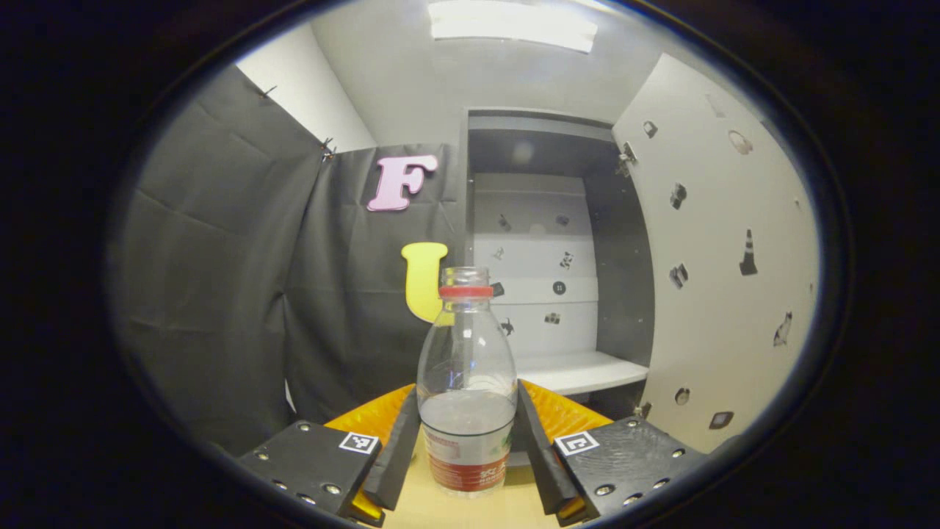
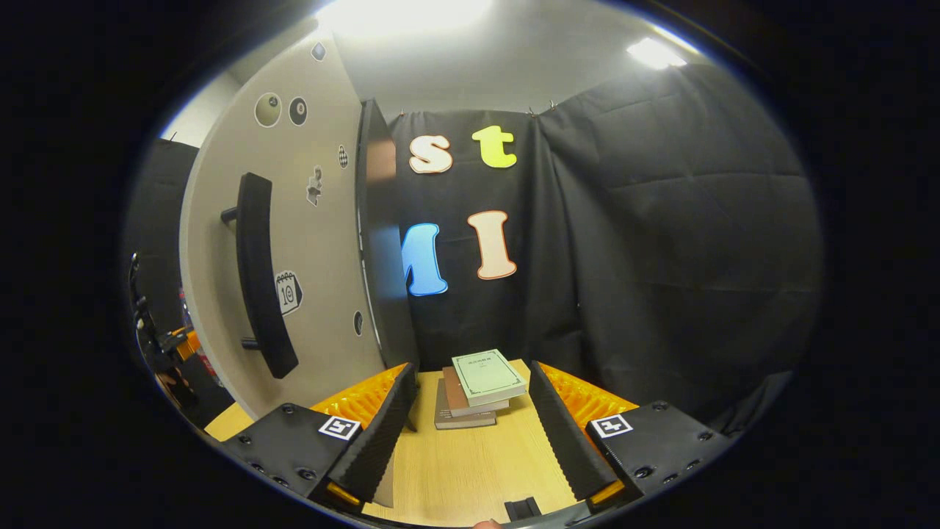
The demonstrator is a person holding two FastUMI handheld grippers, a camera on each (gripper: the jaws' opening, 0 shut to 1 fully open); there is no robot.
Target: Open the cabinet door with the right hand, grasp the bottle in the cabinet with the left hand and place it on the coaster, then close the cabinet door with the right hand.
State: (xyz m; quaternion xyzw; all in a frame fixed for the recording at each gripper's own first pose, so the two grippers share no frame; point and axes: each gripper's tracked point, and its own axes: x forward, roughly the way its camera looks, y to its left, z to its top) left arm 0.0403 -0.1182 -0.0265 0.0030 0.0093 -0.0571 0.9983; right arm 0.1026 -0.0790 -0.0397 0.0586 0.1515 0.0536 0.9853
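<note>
Still gripped: bottle out of the cabinet, door left swung wide

Evidently the left gripper (image 1: 468, 448) clamps the bottle (image 1: 467, 382) upright between both fingers, in front of the cabinet (image 1: 558, 257), above the wooden table (image 1: 470, 510). No coaster is visible, so a blind set-down could miss it. The bottle is capless and holds some water; tilting it would spill. The right gripper (image 2: 470, 433) hangs spread and empty, with the cabinet door (image 2: 294, 242) and its handle (image 2: 261, 279) on its left. A careless push could catch the books (image 2: 477, 389).
</note>
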